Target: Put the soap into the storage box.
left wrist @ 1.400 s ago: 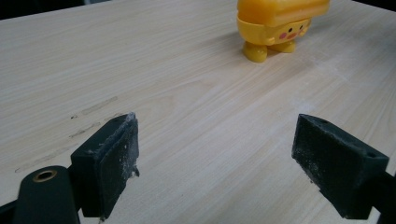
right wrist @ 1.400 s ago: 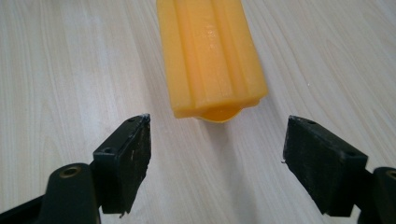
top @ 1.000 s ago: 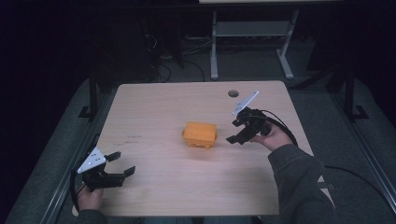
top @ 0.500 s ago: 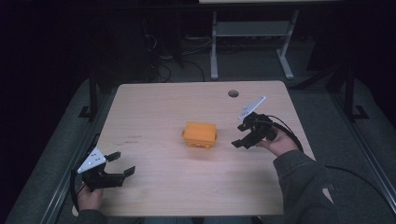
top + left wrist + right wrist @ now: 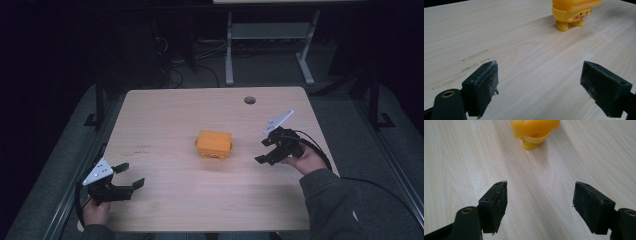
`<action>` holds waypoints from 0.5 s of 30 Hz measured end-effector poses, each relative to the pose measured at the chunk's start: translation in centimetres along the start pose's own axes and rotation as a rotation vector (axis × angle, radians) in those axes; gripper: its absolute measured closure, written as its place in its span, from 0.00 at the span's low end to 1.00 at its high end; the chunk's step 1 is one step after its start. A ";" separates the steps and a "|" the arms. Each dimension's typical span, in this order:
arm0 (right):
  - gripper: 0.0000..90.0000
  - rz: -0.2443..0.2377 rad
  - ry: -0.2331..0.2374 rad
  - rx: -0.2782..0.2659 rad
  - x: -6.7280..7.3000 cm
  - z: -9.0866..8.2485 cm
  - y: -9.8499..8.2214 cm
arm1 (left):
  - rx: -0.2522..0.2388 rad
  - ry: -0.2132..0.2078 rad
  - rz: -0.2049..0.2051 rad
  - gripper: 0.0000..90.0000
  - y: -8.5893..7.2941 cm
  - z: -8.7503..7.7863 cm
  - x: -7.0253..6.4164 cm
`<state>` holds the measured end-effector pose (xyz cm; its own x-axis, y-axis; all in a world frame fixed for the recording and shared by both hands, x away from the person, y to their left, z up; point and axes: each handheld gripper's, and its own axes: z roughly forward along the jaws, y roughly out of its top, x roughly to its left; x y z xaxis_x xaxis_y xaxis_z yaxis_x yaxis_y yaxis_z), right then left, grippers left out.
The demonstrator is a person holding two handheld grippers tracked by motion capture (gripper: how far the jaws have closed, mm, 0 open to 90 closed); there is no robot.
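One left gripper [image 5: 127,176], near-left corner of the table, held in one hand [image 5: 95,214] at the near edge; jaws spread wide, nothing between them, aimed right and slightly far toward the toy. Grey three-cornered plate on top

One table [image 5: 165,115], pale wood-grain top, rectangular, with one round hole [image 5: 249,100] near its far right edge. Faint dark scuff marks [image 5: 142,147] on the left half; the left gripper view shows them as short dashes on the wood

One yellow-orange toy [image 5: 214,144], at the middle of the table, well apart from both grippers. Blocky top on short feet; long axis runs left to right. In the left gripper view a small face with pink cheeks [image 5: 577,17] looks toward the near-left corner

One right gripper [image 5: 263,151], right of the toy, held in one hand [image 5: 306,161] with a grey sleeve [image 5: 335,200]; jaws apart and empty, aimed left at the toy. One cable [image 5: 320,150] trails behind it

Room: dark, grey floor, one light metal frame [image 5: 270,35] beyond the far edge
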<state>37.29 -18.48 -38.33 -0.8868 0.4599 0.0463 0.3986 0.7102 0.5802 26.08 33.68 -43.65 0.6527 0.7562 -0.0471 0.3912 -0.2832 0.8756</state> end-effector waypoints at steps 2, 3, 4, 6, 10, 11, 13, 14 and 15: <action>0.30 0.005 0.003 -0.004 0.0 0.0 -0.3 | 0.002 0.000 0.000 0.16 0.0 0.0 0.0; 0.30 0.009 0.005 -0.001 0.0 -0.1 -0.5 | 0.004 -0.001 0.000 0.16 0.0 0.0 0.0; 0.30 0.008 -0.002 0.001 0.0 -0.1 -0.7 | 0.004 -0.002 0.000 0.16 0.0 0.1 0.0; 0.31 0.020 0.002 -0.001 0.1 -0.2 -1.1 | 0.001 -0.007 -0.003 0.16 0.0 0.1 0.0; 0.31 0.027 0.000 -0.001 0.1 -0.3 -1.9 | 0.002 -0.012 -0.004 0.16 0.0 0.1 0.0; 0.31 0.032 -0.001 -0.001 0.2 -0.4 -2.0 | 0.001 -0.013 -0.007 0.16 0.0 0.1 0.0; 0.30 0.033 -0.002 0.002 0.2 -0.5 -2.4 | 0.002 -0.012 -0.008 0.16 -0.1 0.1 0.0; 0.30 0.032 -0.008 0.002 0.2 -0.6 -2.5 | 0.000 -0.012 -0.010 0.16 -0.1 0.1 0.0; 0.31 0.031 -0.006 -0.003 0.3 -0.6 -2.7 | 0.000 -0.013 -0.011 0.16 -0.1 0.2 0.0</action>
<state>35.81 -20.57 -39.37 -0.8723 0.4854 0.0594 0.4255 0.6935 0.5814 26.12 33.58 -43.79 0.6570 0.7513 -0.0626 0.3982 -0.2753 0.8750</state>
